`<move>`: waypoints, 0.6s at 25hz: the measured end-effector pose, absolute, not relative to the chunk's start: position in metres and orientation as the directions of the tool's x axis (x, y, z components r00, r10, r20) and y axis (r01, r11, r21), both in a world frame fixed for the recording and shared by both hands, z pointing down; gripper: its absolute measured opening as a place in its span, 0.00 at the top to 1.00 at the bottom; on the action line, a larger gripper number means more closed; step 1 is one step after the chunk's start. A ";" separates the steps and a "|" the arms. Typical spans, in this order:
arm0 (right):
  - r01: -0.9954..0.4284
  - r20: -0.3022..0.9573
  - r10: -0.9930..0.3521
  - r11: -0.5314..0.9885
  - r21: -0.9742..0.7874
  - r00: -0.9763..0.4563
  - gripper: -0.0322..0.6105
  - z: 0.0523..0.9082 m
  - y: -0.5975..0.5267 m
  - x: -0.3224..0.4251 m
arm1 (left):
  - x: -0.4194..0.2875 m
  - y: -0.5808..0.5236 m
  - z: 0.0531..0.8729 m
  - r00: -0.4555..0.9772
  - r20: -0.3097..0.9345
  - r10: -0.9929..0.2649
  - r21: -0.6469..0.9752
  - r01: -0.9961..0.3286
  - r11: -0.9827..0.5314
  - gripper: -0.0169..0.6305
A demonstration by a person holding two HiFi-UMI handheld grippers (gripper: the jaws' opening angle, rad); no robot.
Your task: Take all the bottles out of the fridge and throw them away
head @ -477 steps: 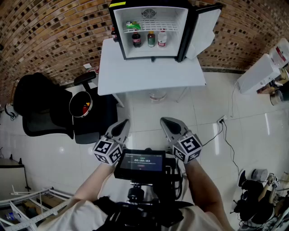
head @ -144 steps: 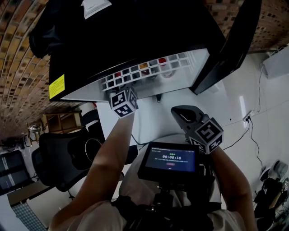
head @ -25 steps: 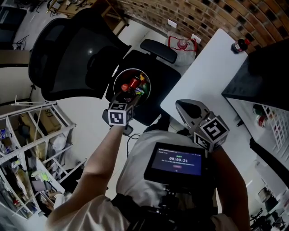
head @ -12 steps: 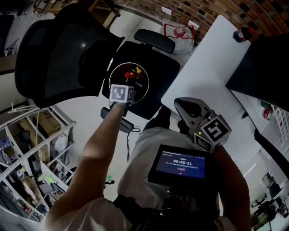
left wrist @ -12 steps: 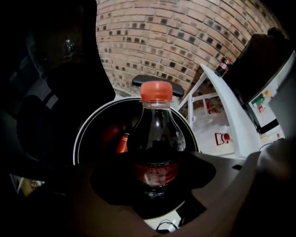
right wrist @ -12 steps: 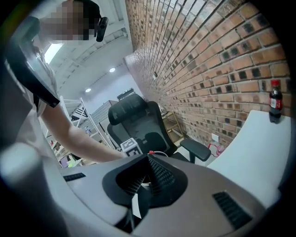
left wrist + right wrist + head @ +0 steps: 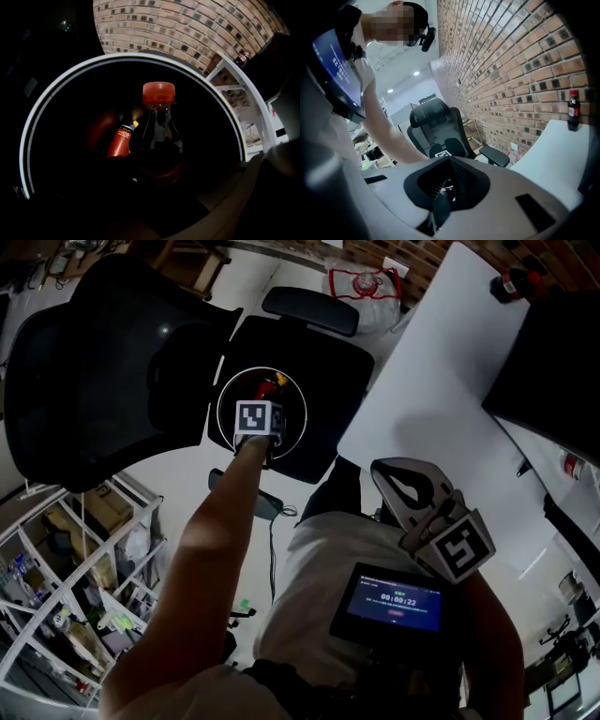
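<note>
Bottles, three counted: red-capped bottle (image 7: 159,136) and orange-labelled bottle (image 7: 119,143) within the bin (image 7: 61,93) rim, third bottle (image 7: 511,282) on the surface (image 7: 441,381). One bin, one chair (image 7: 94,362), one surface. Claws, two: left claw (image 7: 262,413), right claw (image 7: 389,474).

Red-capped dark bottle (image 7: 158,140), white-rimmed black bin (image 7: 140,57); brown brick wall (image 7: 187,28)

The white table (image 7: 441,381) bears one small bottle (image 7: 520,284) at its corner. A round bin (image 7: 219,409) sits on the chair seat (image 7: 333,381).

Left gripper (image 7: 262,420) over bin (image 7: 225,395) on chair (image 7: 94,362), right gripper (image 7: 398,479) beside table (image 7: 450,381)
</note>
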State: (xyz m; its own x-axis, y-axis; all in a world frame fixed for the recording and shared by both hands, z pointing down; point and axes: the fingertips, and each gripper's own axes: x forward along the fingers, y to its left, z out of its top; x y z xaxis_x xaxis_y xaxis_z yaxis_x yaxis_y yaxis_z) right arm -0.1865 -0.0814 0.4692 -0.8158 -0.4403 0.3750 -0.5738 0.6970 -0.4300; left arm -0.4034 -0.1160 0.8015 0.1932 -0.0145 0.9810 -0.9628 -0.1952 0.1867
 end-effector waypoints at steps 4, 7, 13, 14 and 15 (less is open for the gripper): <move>-0.604 0.390 -0.466 0.668 -0.433 -0.794 0.95 0.478 -0.081 -0.175 | -0.405 -0.110 0.833 0.160 0.985 0.071 0.169 -0.975 -0.144 0.47; -0.620 0.415 -0.465 0.653 -0.435 -0.782 0.95 0.491 -0.078 -0.168 | -0.408 -0.113 0.848 0.150 0.984 0.094 0.161 -0.979 -0.123 0.47; -0.634 0.454 -0.448 0.617 -0.467 -0.770 0.95 0.509 -0.075 -0.162 | -0.406 -0.107 0.868 0.173 0.980 0.098 0.179 -0.982 -0.057 0.47; -0.630 0.456 -0.441 0.619 -0.469 -0.773 0.95 0.511 -0.075 -0.163 | -0.406 -0.109 0.870 0.176 0.981 0.086 0.181 -0.982 -0.055 0.47; -0.625 0.459 -0.432 0.622 -0.471 -0.776 0.95 0.514 -0.076 -0.165 | -0.407 -0.111 0.872 0.178 0.981 0.077 0.182 -0.982 -0.055 0.47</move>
